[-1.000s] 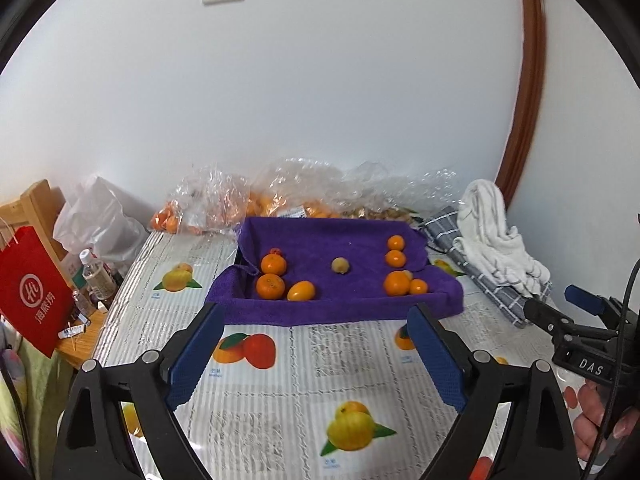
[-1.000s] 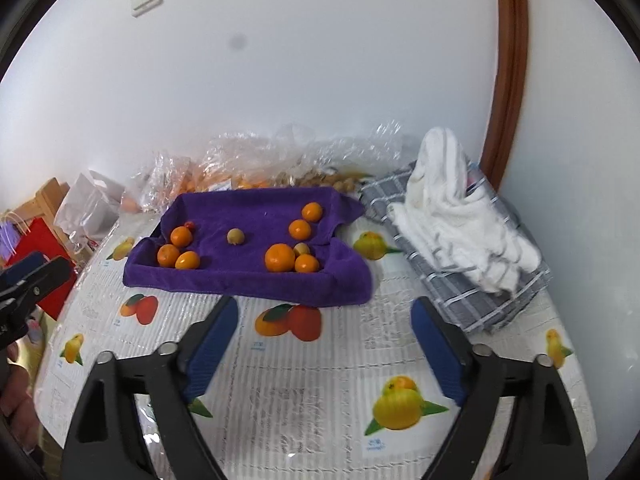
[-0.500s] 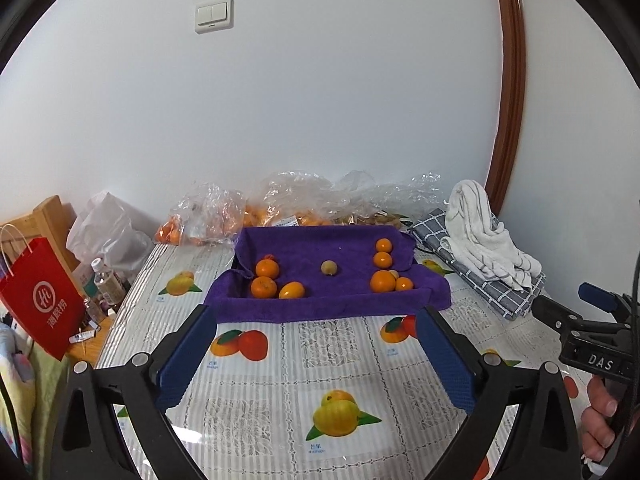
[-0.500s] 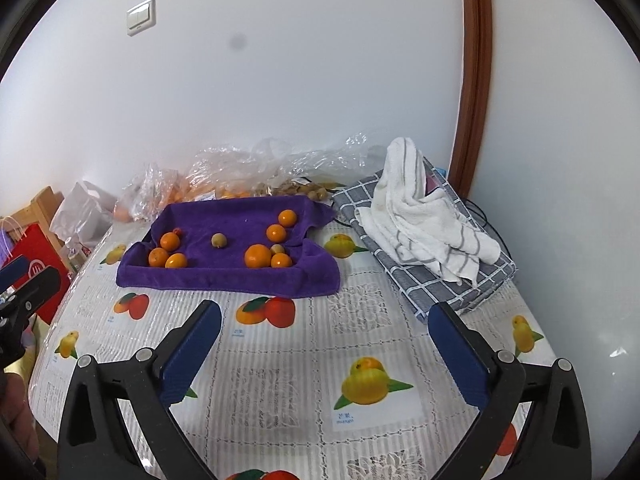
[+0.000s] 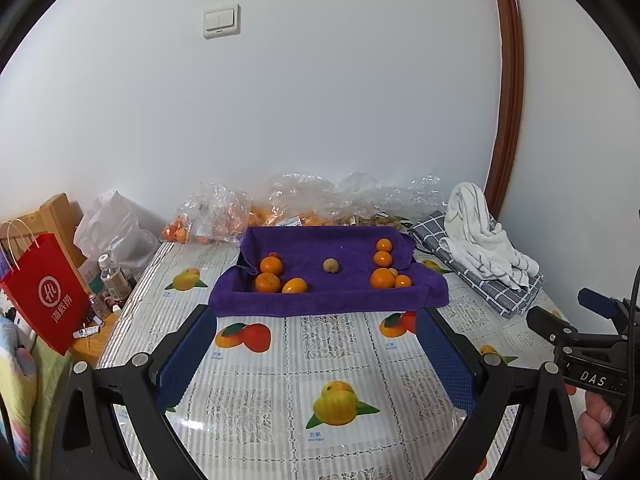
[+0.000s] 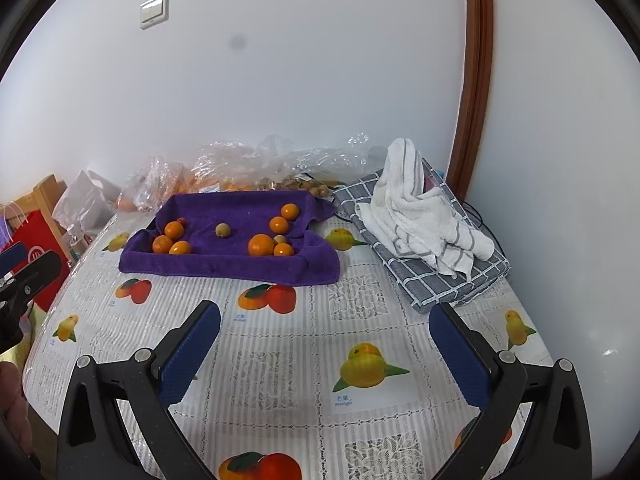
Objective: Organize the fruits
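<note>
Seven oranges (image 5: pixel 269 282) and small brownish fruits lie on a purple towel (image 5: pixel 328 304) at the far side of the table (image 5: pixel 340 360), well ahead of both sets of jaws. Left gripper (image 5: pixel 316 354): jaws wide, holding nothing. Right gripper (image 6: pixel 325 354): jaws wide, holding nothing. White towel (image 6: pixel 420 216) on checked cloth (image 6: pixel 440 284), right of the purple towel.

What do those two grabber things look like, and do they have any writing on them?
Each is a black plastic frame with silver bolts and two flat fingers padded in bumpy blue rubber. The left gripper and right gripper look alike. From the left camera, the right gripper's body shows white letters "DAS", a black cable, and bare fingers beneath.
</note>
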Action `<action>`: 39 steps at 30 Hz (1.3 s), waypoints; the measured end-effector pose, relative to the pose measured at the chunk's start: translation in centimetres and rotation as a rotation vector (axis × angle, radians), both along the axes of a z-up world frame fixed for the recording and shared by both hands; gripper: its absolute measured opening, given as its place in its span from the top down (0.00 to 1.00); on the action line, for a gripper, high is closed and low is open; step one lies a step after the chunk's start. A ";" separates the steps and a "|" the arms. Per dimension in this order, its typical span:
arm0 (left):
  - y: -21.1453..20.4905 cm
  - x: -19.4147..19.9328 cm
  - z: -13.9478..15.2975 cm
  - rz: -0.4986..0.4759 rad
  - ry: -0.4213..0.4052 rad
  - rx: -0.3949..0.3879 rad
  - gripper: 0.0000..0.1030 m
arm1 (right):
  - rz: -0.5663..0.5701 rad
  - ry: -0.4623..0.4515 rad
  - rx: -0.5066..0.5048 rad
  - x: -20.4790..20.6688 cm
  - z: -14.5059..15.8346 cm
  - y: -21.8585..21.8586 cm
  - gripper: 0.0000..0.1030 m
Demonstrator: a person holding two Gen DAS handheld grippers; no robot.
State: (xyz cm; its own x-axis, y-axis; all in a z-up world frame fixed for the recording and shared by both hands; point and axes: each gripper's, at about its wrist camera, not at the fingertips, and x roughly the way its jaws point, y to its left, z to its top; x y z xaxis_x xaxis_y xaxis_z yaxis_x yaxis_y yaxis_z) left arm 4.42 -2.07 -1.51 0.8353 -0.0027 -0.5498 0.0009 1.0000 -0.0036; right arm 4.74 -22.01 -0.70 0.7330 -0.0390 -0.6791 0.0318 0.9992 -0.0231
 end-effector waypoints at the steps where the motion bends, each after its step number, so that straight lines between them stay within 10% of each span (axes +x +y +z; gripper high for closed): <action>1: 0.1 -0.1 0.0 0.001 0.001 -0.001 0.02 | 0.002 -0.001 0.001 0.0 0.0 0.1 0.00; 39: 0.5 -0.2 -0.5 0.002 0.016 -0.010 0.02 | 0.010 -0.017 -0.001 -0.6 0.4 1.1 0.00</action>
